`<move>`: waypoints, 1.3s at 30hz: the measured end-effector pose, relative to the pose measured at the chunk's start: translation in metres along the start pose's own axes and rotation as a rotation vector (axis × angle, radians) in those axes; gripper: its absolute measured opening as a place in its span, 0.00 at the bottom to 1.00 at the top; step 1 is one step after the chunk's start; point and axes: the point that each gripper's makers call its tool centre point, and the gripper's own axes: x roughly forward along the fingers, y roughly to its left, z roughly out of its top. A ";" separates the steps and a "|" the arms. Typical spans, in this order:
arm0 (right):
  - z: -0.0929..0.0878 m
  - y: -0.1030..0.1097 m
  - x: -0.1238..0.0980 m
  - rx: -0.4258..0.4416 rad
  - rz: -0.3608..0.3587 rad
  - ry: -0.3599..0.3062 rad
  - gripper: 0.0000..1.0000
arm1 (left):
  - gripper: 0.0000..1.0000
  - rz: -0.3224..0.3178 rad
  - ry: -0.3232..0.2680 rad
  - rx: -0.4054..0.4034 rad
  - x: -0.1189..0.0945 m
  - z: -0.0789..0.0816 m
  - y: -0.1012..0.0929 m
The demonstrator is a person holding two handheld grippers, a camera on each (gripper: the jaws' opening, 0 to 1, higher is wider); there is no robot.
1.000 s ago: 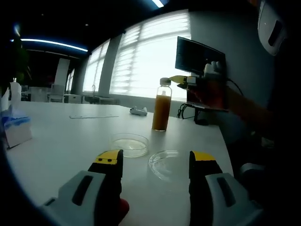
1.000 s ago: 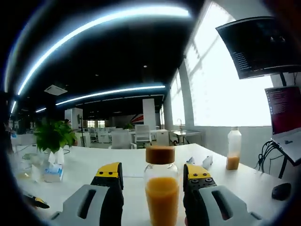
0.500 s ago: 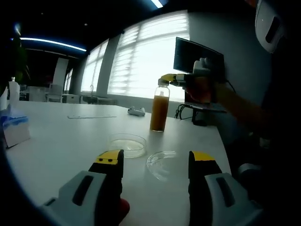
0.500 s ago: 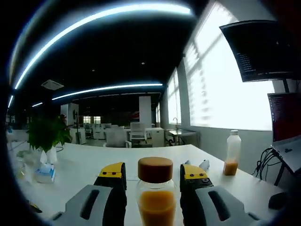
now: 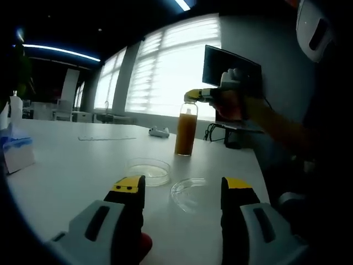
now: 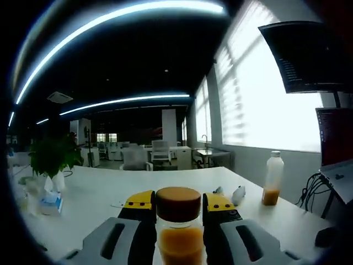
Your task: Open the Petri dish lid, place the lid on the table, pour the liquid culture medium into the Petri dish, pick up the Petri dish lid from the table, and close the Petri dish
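Right tongs have closed on the bottle neck since a second ago (pouring comes next); left tongs wide above the counter, open dish beside its lid

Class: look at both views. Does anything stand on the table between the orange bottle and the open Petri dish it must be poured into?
Nothing visible does. The right gripper is closed around the bottle; bare table lies between it and the open dish. The lid lies beside the dish, off that path.
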 end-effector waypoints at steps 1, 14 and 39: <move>0.000 0.001 0.000 0.003 0.002 0.001 0.27 | 0.47 0.000 0.000 0.000 0.000 0.000 0.000; 0.004 0.001 -0.002 -0.041 0.005 -0.028 0.26 | 0.47 0.004 -0.003 0.001 0.000 0.000 0.002; 0.031 0.014 -0.044 -0.030 0.093 -0.112 0.26 | 0.47 0.013 -0.007 0.007 -0.001 0.002 0.002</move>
